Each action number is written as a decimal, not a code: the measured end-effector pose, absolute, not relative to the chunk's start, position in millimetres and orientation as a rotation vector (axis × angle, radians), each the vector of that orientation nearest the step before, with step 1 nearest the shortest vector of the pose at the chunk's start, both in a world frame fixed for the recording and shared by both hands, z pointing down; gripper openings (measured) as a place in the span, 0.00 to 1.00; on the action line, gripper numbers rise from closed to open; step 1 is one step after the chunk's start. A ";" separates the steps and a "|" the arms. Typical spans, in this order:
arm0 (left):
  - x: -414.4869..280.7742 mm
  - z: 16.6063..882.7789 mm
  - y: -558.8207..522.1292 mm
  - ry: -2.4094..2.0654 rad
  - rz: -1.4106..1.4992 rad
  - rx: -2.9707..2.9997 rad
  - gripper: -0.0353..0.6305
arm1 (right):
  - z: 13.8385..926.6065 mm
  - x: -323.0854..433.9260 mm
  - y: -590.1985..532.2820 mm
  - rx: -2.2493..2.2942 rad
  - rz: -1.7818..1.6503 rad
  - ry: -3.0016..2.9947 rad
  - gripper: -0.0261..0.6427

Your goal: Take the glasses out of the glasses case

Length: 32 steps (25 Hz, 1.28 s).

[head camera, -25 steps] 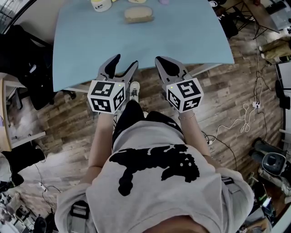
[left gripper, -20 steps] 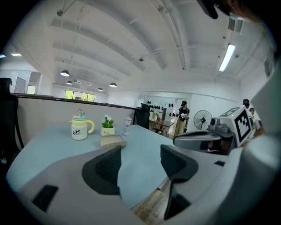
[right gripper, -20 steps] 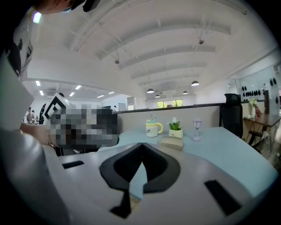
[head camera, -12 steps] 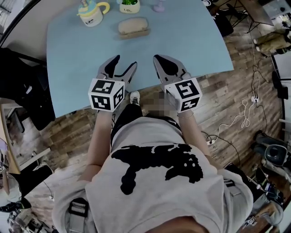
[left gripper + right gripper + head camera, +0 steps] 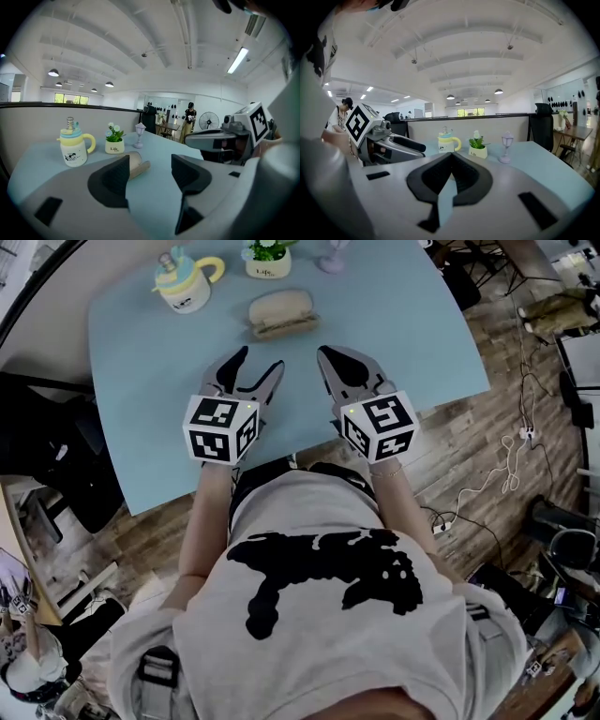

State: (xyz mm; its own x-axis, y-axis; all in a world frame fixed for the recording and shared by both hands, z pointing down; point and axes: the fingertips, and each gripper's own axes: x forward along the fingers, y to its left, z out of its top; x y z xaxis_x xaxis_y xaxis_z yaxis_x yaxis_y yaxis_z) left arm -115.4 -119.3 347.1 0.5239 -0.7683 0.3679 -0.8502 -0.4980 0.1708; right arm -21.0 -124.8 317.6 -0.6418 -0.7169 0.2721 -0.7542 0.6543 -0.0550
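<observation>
Hovering above the counter's near edge, the left gripper has its jaws apart and empty, while the right gripper beside it has its jaws together. Bare counter lies ahead of both. Beyond rests the tan glasses case, then a mug and a potted plant near the far edge.

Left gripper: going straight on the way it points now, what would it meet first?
Probably the glasses case lying on the table, ahead of the open left gripper; depth is uncertain.
</observation>
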 end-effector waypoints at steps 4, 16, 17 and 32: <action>-124.6 347.8 -135.4 -1.318 0.360 2.456 0.47 | 318.1 -32.8 -139.8 1.203 0.236 -2.637 0.05; -131.6 363.3 -144.0 -1.256 0.351 2.459 0.47 | 345.0 -48.3 -152.4 1.146 0.271 -2.567 0.05; -131.0 365.3 -143.7 -1.254 0.353 2.458 0.47 | 346.5 -48.3 -152.7 1.142 0.271 -2.563 0.05; -114.7 382.3 -167.5 -1.273 0.347 2.376 0.44 | 363.1 -35.0 -181.1 1.054 0.316 -2.526 0.05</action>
State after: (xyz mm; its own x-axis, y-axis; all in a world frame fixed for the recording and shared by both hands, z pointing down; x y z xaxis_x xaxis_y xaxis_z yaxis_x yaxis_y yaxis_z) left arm -114.7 -167.5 382.3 0.5498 -0.7303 0.4056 -0.8351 -0.4924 0.2453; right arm -35.0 -181.1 363.1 -0.6443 -0.6322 0.4303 -0.7187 0.6929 -0.0580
